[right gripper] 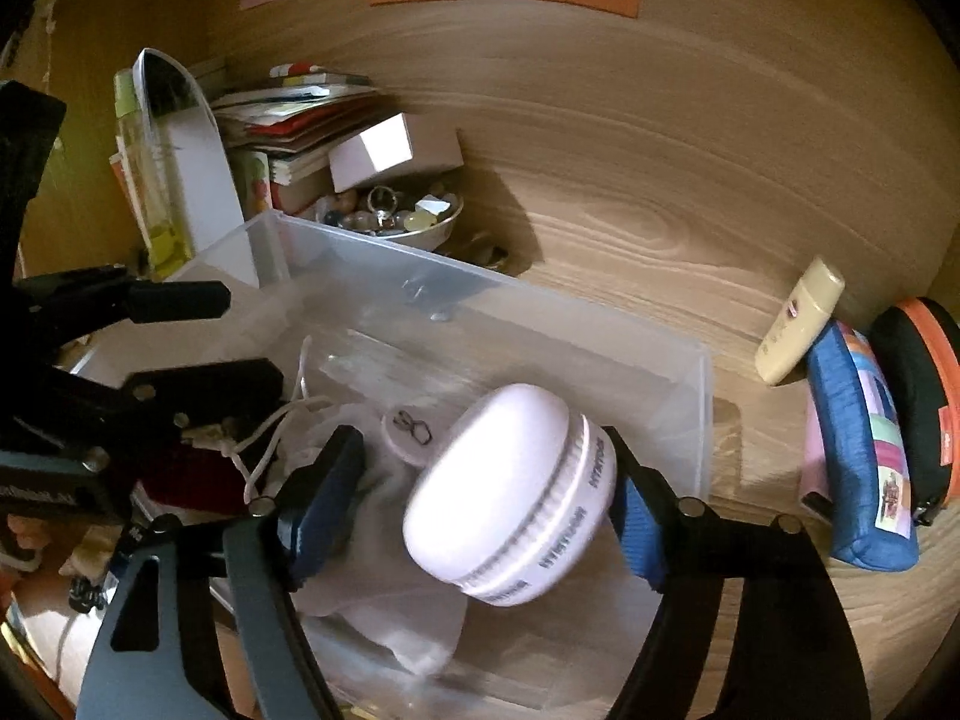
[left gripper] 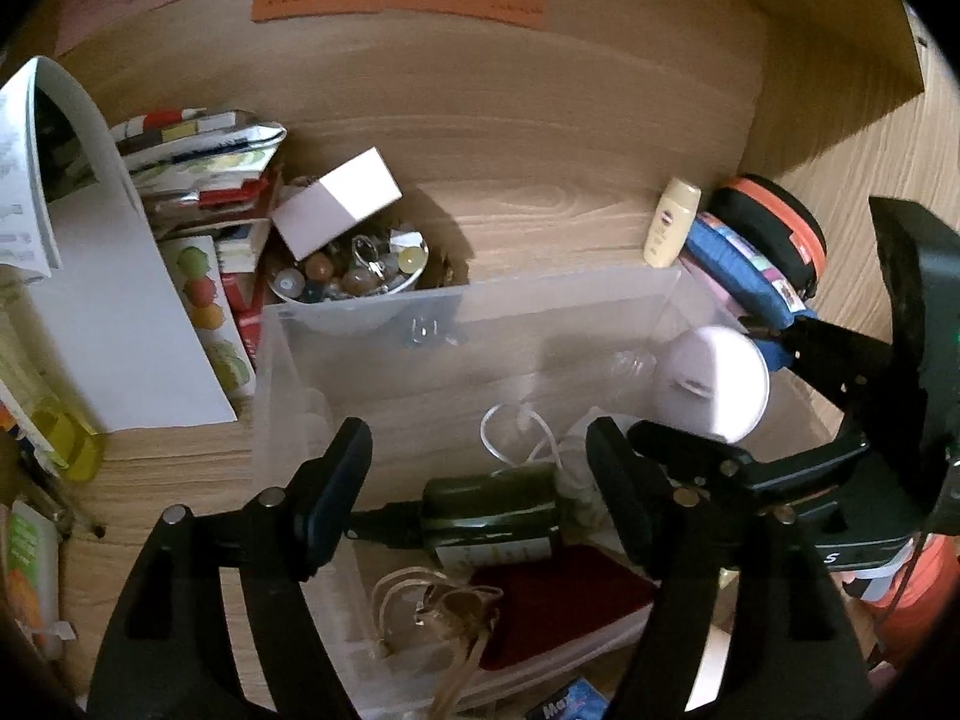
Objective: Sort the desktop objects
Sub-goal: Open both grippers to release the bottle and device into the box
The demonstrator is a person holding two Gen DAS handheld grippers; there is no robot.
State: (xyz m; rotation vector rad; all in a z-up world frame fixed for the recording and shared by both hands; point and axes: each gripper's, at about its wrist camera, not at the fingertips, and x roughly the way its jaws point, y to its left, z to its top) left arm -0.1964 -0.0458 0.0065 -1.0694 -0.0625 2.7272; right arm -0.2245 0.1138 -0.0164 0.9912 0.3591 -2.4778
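Note:
A clear plastic bin stands on the wooden desk and also shows in the right wrist view. In it lie a dark green bottle, a dark red pouch, a white cord and a white drawstring bag. My left gripper is open and empty over the bin's near part. My right gripper is wide open over the bin. A round white case sits between its fingers, blurred, touching only the right pad. It also shows in the left wrist view.
A bowl of beads with a white box on it stands behind the bin beside stacked booklets. A cream tube, a blue pouch and a black-orange case lie at the right.

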